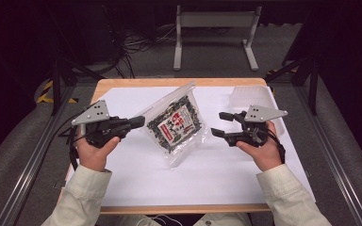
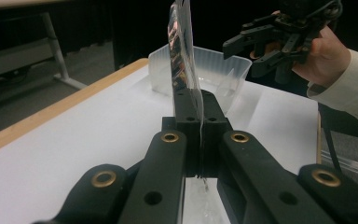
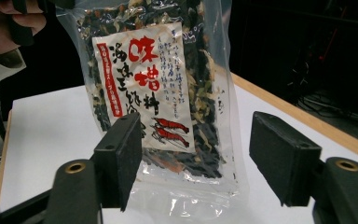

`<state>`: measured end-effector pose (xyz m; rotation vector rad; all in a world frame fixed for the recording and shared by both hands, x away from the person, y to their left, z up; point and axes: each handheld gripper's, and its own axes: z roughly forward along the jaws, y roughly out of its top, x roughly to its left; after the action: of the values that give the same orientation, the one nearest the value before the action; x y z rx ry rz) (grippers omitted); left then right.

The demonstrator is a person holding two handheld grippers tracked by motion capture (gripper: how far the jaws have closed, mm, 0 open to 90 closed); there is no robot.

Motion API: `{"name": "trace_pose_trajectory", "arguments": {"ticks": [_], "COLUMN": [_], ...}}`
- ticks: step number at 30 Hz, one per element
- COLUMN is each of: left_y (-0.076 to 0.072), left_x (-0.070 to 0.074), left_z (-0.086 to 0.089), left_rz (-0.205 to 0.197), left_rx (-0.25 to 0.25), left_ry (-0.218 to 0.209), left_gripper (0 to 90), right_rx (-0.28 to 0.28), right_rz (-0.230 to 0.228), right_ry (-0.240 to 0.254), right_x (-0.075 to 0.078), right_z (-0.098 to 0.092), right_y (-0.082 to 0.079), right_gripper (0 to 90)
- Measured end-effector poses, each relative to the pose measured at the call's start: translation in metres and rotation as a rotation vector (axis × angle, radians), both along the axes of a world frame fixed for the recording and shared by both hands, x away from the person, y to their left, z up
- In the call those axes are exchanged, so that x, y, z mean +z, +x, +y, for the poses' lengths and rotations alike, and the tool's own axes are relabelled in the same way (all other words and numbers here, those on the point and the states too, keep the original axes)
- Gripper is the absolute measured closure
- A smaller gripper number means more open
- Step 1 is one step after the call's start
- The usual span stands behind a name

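Observation:
A clear plastic bag (image 1: 174, 123) of dark dried food with a white and red label hangs tilted above the white sheet. My left gripper (image 1: 140, 122) is shut on the bag's left edge; in the left gripper view its jaws (image 2: 199, 105) pinch the thin film, and the bag (image 2: 182, 51) stands edge-on above them. My right gripper (image 1: 218, 124) is open just to the right of the bag and does not touch it. In the right gripper view the bag (image 3: 154, 79) hangs a little beyond the gripper (image 3: 196, 158), whose pads stand wide apart.
A clear plastic tub (image 1: 250, 96) sits at the table's far right corner, behind the right gripper. A white sheet (image 1: 217, 174) covers the wooden table. A metal stand (image 1: 214, 21) and cables lie on the floor beyond the table.

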<state>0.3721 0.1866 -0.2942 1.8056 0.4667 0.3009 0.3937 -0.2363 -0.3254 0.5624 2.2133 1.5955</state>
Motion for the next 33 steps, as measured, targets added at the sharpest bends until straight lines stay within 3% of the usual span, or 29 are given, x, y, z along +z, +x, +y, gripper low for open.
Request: {"name": "trace_pose_trajectory", "arguments": {"ticks": [9,22,26,33], "left_y": [-0.004,-0.011,-0.012,-0.013], "left_x": [0.008,0.012,0.013,0.011], "left_z": [0.006,0.001,-0.001,-0.003], "left_rz": [-0.042,-0.06,-0.068,-0.068], "left_rx": [-0.027,-0.101,-0.128,-0.146], "left_ry": [-0.01,-0.043,-0.043,-0.055], "left_gripper": [89.8,89.8,89.8,89.8], "right_rx": [0.042,0.144,0.172,0.282], "right_rz": [-0.029,-0.013,-0.015,0.022], "right_ry": [0.013,-0.001,-0.004,-0.037], "right_x": [0.012,0.019,0.018,0.02], "right_z": [0.02,0.05,0.057,0.066], "right_y": [0.02,0.033,0.033,0.031], "right_gripper": [28.2,17.1,17.2,25.1]}}
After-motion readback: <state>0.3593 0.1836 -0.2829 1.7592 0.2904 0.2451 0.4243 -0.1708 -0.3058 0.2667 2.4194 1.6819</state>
